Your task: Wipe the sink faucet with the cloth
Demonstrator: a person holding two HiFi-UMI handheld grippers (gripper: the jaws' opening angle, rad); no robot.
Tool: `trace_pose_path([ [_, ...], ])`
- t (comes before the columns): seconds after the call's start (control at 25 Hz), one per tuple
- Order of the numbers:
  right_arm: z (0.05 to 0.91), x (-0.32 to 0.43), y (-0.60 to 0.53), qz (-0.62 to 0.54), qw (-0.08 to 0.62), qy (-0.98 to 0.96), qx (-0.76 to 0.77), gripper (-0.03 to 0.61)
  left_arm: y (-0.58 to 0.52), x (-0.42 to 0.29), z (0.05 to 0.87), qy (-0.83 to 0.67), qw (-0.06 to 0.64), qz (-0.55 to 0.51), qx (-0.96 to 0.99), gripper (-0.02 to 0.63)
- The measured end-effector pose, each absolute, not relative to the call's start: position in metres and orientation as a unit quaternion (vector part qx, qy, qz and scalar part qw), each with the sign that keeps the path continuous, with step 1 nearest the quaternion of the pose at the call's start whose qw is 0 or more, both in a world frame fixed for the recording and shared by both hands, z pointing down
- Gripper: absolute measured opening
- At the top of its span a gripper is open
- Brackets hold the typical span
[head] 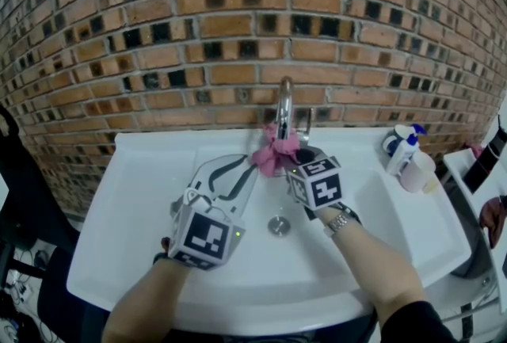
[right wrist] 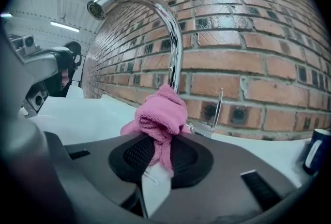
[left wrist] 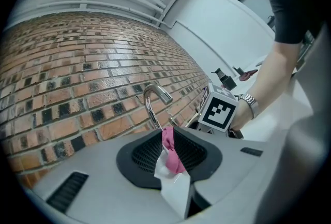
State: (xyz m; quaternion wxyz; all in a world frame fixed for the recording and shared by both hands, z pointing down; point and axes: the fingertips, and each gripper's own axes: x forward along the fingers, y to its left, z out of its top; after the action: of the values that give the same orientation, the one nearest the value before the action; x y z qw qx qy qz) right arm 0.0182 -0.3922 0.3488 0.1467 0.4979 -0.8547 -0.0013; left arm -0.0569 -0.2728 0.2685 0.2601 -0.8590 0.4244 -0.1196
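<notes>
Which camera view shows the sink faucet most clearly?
The right gripper view: the faucet fills it, its whole arch from outlet to the pink cloth. The head view foreshortens it from above; the left gripper view shows it small, behind the cloth.

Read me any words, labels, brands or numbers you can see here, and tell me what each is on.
None can be read.
Left gripper and right gripper: cubes carry square black-and-white markers, no letters.
Pump bottle: label too small to read.
Pink cloth: no print.
</notes>
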Motion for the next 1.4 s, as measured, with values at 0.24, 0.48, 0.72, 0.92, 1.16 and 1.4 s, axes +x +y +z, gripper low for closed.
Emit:
trace_pose_path([
  [0.24,0.368,0.018,-0.39,0.016,0.186,-0.853,0.487,0.08,-0.273,-0.057,0.27,0.426,0.256,-0.121,-0.859,0.08],
  [0.48,0.362,0.025,-0.381,0.021,0.202,-0.852,0.482,0.08,-0.273,-0.055,0.272,0.419,0.261,-0.126,-0.861,0.079],
  [0.72,0.315,0.034,-0.363,-0.008,0.143,-0.852,0.503,0.08,-0.272,-0.056,0.272,0.427,0.255,-0.121,-0.859,0.079],
  [0.92,0.278,0.042,-0.349,-0.039,0.105,-0.847,0.52,0.08,-0.271,-0.055,0.27,0.428,0.253,-0.115,-0.86,0.08],
  [1.16,0.25,0.044,-0.333,-0.071,0.077,-0.842,0.529,0.08,-0.272,-0.057,0.27,0.433,0.251,-0.113,-0.858,0.08],
  [1.4,0.218,0.038,-0.312,-0.113,0.045,-0.838,0.532,0.081,-0.271,-0.057,0.269,0.429,0.256,-0.113,-0.859,0.079],
])
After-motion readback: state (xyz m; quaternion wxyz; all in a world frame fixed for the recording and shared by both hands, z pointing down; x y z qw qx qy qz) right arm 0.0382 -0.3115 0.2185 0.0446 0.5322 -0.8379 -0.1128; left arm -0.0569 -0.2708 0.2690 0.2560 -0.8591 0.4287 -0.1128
